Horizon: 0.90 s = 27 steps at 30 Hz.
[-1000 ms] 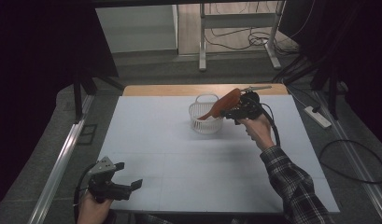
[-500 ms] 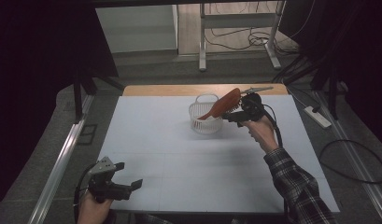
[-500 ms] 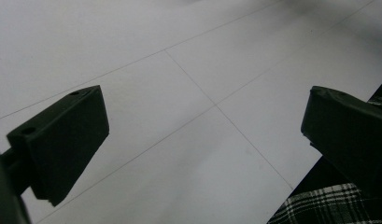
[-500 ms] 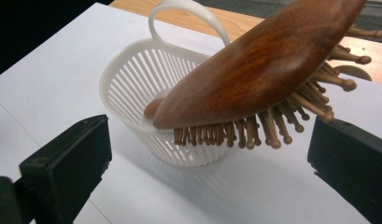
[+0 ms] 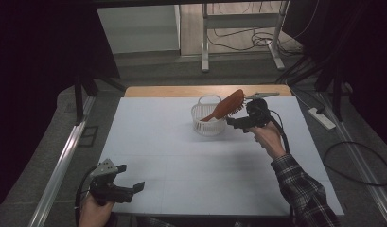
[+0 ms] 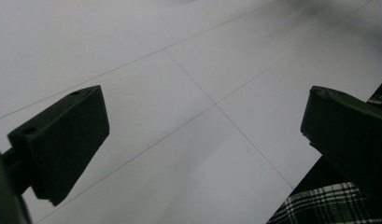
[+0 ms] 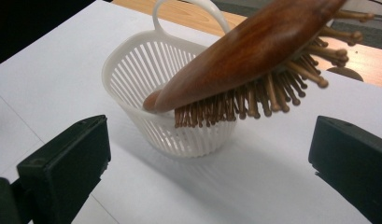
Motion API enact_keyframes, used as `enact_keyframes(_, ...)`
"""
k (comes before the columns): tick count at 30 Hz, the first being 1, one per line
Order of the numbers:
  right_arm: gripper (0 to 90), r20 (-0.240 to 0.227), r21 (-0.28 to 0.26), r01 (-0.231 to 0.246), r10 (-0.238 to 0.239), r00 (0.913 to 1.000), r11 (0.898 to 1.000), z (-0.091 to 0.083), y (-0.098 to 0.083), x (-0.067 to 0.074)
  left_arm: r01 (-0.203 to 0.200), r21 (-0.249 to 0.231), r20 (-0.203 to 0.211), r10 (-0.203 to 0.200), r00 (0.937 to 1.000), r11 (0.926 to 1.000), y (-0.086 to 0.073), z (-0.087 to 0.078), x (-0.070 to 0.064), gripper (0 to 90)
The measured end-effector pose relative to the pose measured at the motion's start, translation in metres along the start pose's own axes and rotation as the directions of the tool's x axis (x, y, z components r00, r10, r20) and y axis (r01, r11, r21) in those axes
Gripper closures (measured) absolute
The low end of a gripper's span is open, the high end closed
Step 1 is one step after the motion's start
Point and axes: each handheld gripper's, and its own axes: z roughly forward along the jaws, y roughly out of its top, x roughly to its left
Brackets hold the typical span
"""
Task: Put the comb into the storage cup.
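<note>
Hairbrush (image 7: 254, 51) is our concern: wooden, brown, leaning handle-down in the white basket (image 7: 179, 135) at the far middle of the tabletop (image 5: 181, 156), its bristled head jutting up and out over the basket's right rim. Taking things from largest down, the tabletop is a pale sheet with faint grid lines. The basket is a slotted plastic one with a loop handle at its far side; we judge it light and apt to tip or slide if the hairbrush is dragged. The hairbrush itself looks stiff and smooth on its back, so we would take hold across the sides of the head or the neck, not on the bristles, which may flex. The right claw (image 5: 239, 123) hovers just right of the basket, spread wide and pinching nothing, the forearm in a plaid sleeve (image 5: 302, 189) reaching from the near right. The left claw (image 5: 129, 189) sits low at the near left edge, also spread and empty.
</note>
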Motion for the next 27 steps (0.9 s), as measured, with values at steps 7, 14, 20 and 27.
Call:
enact_keyframes(7,0.0,-0.016,0.0,0.006,-0.006,0.9999,1.0,-0.003,-0.006,0.0,0.004,0.002,0.001,-0.004,1.0,1.0,0.0,0.0,0.0,1.0)
enact_keyframes(14,0.0,-0.017,0.02,0.029,-0.028,0.9995,0.999,-0.002,-0.011,0.002,0.005,0.003,0.005,-0.005,1.0,1.0,0.0,0.0,0.001,1.0)
enact_keyframes(20,0.0,-0.057,0.03,0.007,-0.005,0.9983,1.0,-0.005,-0.015,0.004,0.005,0.0,0.007,-0.005,1.0,1.0,0.0,0.0,0.001,0.9)
enact_keyframes(27,0.0,-0.087,0.032,0.002,0.001,0.9962,0.999,-0.009,-0.02,0.007,0.009,-0.006,0.011,-0.008,0.9999,0.9999,0.0,-0.001,0.002,0.6)
